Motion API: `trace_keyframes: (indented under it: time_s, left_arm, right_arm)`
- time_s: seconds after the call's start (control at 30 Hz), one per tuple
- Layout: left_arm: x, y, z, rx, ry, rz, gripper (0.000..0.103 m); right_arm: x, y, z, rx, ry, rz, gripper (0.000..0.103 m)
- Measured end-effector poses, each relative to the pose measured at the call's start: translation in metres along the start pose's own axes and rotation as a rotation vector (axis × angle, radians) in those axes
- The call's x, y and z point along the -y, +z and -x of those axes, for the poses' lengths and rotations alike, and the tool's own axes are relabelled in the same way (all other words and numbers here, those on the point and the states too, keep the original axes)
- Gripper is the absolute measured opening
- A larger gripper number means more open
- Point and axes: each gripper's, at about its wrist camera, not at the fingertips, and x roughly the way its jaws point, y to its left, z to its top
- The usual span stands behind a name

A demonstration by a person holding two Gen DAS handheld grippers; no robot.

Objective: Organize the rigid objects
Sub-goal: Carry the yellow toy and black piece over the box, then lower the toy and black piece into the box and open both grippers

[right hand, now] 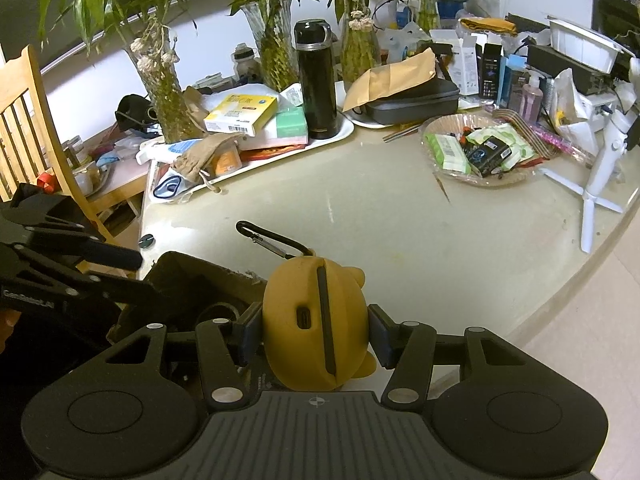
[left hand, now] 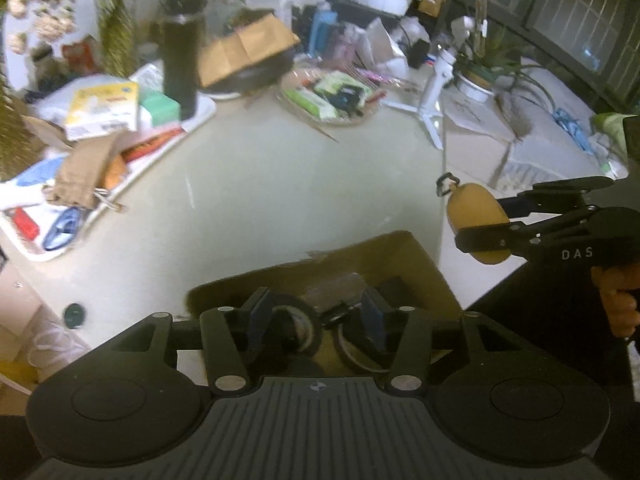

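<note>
Over the cardboard box (left hand: pixel 400 264), left gripper (left hand: pixel 316 316) parted, empty, right gripper (right hand: pixel 316 332) clamping yellow case (right hand: pixel 316 320)

Yellow rounded case (right hand: pixel 316 320) with a dark seam down its middle and a small port on its near face, black carabiner (right hand: pixel 272 240) clipped at its 11 o'clock; raised off the table. Open cardboard box (left hand: pixel 400 256) at the table's near edge, at the case's 9 o'clock in the right wrist view, holding tape rolls (left hand: pixel 298 322) and dark, blurred items.

Home: cluttered table (right hand: pixel 360 216), plant vases (right hand: pixel 276 52)
</note>
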Motion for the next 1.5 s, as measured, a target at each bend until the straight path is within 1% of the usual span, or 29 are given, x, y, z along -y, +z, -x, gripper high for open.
trace_keyframes:
  time_s: [0.1,0.23,0.53,0.83,0.97,1.1,1.3,1.4,1.43,1.47,1.5]
  left_arm:
    - [-0.001,-0.006,0.009,0.032,0.034,-0.012,0.049]
    - [-0.002,-0.014,0.018,0.053,0.078,-0.024,0.049]
    - [-0.005,-0.028,0.026,0.074,0.128,-0.017,0.049]
    - [-0.009,-0.035,0.027,0.076,0.143,0.0,0.049]
    - [-0.009,-0.037,0.027,0.073,0.15,0.005,0.049]
    - [-0.009,-0.037,0.027,0.073,0.152,0.004,0.049]
    - [-0.012,-0.041,0.027,0.075,0.149,0.012,0.049]
    - [-0.012,-0.041,0.026,0.069,0.154,0.014,0.049]
    - [-0.012,-0.041,0.026,0.069,0.156,0.016,0.049]
    - [-0.012,-0.041,0.026,0.068,0.158,0.018,0.049]
    - [-0.012,-0.041,0.026,0.067,0.16,0.019,0.049]
  right_arm:
    - [-0.003,-0.001,-0.001,-0.005,0.005,0.003,0.058]
    - [-0.01,-0.003,-0.003,-0.014,0.017,0.009,0.058]
    - [-0.027,-0.004,-0.012,-0.043,0.061,0.021,0.058]
    - [-0.044,0.002,-0.015,-0.048,0.092,0.046,0.058]
    - [-0.048,0.001,-0.02,-0.063,0.094,0.058,0.058]
    - [-0.051,-0.001,-0.026,-0.078,0.1,0.062,0.058]
    - [-0.057,0.001,-0.028,-0.074,0.121,0.067,0.058]
    - [-0.063,0.002,-0.033,-0.088,0.128,0.089,0.059]
    - [-0.065,0.003,-0.036,-0.099,0.123,0.099,0.064]
    - [-0.066,0.003,-0.038,-0.108,0.115,0.109,0.077]
    - [-0.067,0.003,-0.039,-0.104,0.104,0.118,0.082]
